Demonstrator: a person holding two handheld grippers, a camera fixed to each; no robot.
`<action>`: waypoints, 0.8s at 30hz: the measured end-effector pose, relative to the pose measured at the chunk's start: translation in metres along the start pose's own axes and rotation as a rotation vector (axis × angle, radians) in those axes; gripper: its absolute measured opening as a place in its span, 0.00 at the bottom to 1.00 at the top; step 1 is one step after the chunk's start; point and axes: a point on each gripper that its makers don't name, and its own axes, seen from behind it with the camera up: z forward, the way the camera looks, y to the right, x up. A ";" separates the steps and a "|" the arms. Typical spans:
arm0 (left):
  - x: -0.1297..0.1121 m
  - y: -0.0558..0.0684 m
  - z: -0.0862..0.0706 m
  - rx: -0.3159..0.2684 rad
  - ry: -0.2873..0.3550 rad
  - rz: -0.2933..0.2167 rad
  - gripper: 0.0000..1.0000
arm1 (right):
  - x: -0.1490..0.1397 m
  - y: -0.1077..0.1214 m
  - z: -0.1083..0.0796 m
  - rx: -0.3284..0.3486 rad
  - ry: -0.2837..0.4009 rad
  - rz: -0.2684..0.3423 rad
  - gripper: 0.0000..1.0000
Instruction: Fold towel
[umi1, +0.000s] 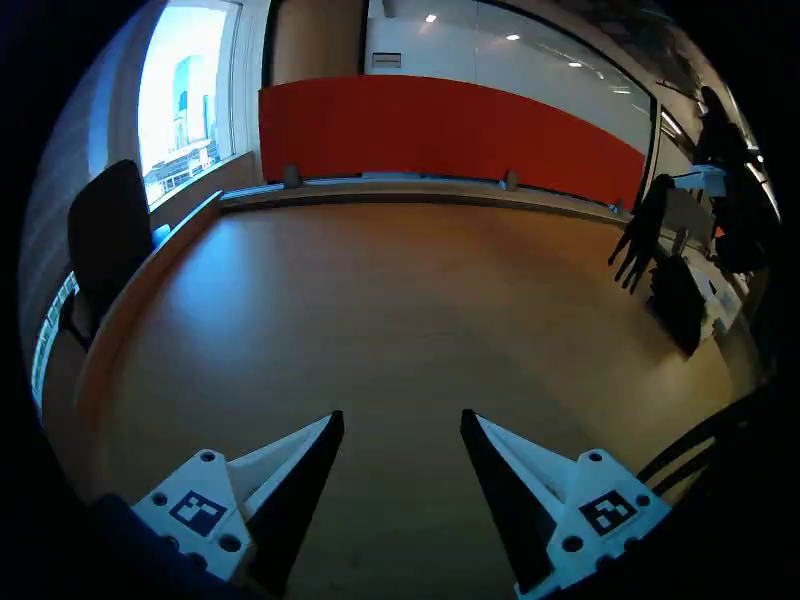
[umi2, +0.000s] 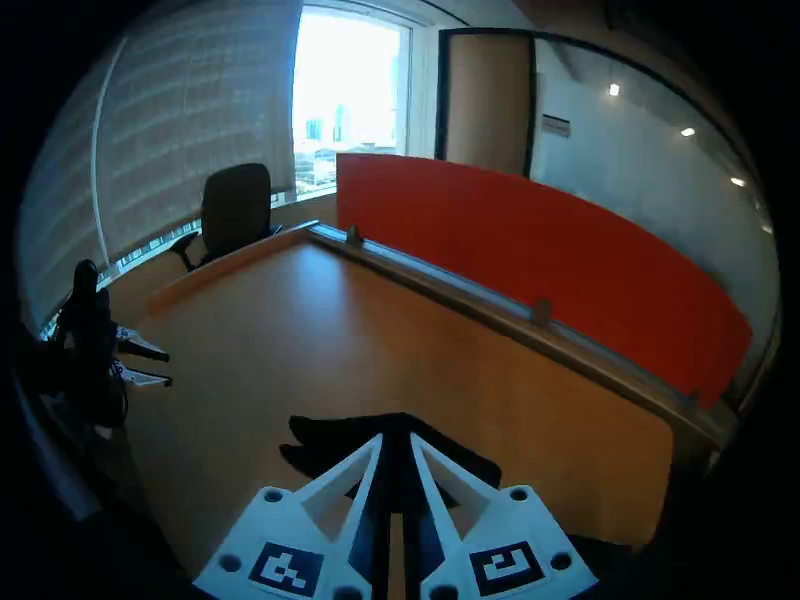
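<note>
A black towel is pinched at the tips of my right gripper, whose fingers are nearly together on it, and it spreads out to both sides over the wooden table. In the left gripper view the same towel hangs in dark folds from the right gripper at the far right. My left gripper is open low over the bare table, with nothing between its fingers. It also appears far left in the right gripper view, left gripper, held by a person in dark clothing.
A red partition runs along the table's far edge. A black office chair stands by the window at the left corner. The table's raised wooden border lines the left side.
</note>
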 end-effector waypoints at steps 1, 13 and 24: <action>0.000 0.000 0.000 0.001 0.000 0.001 0.86 | -0.001 0.004 -0.002 -0.005 -0.001 0.002 0.05; 0.003 0.000 0.001 0.010 -0.005 0.008 0.86 | -0.016 0.071 -0.030 -0.094 -0.033 0.021 0.05; 0.006 0.003 0.002 0.010 -0.006 0.016 0.86 | -0.028 0.121 -0.052 -0.169 -0.049 0.050 0.05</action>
